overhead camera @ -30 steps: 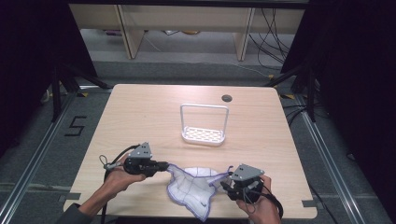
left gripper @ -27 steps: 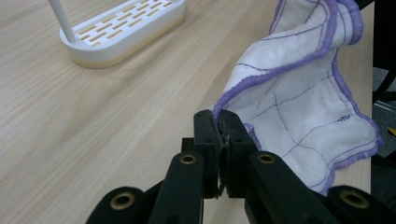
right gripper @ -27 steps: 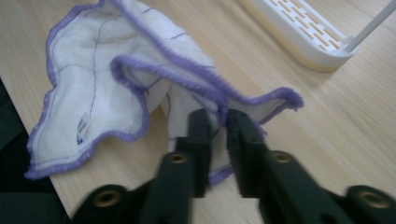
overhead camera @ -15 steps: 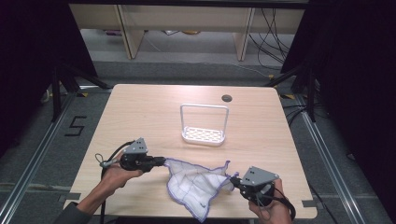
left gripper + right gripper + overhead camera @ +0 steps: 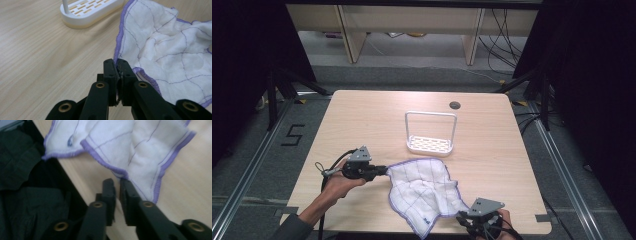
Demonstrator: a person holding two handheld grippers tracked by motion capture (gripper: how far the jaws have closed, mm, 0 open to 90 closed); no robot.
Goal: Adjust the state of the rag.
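**Left jaws on the cloth's hem, right jaws just off it**

My left gripper (image 5: 374, 171) sits near the table's left front, pointing across toward the middle; its jaws are pinched together on the purple-stitched hem of the white cloth (image 5: 424, 192), and in the left gripper view that hem (image 5: 117, 65) runs straight down into the seam between the two black pads.

The cloth lies rumpled on the wooden table (image 5: 362, 125), spread from my left gripper toward the front right corner, with one corner drooping over the front edge; it is white with thin dark grid lines and a purple border.

My right gripper (image 5: 464, 218) is at the front edge, near the cloth's right lower corner; its jaws have just been opening, and now stand a narrow gap apart; in the right gripper view the tips (image 5: 117, 182) sit just short of a purple fold of the cloth (image 5: 140, 147), with nothing between the pads.

Behind the cloth, toward the table's middle, stands a white slotted rack (image 5: 430, 144) with a tall wire handle; it is close to the cloth's far edge, apart from it.
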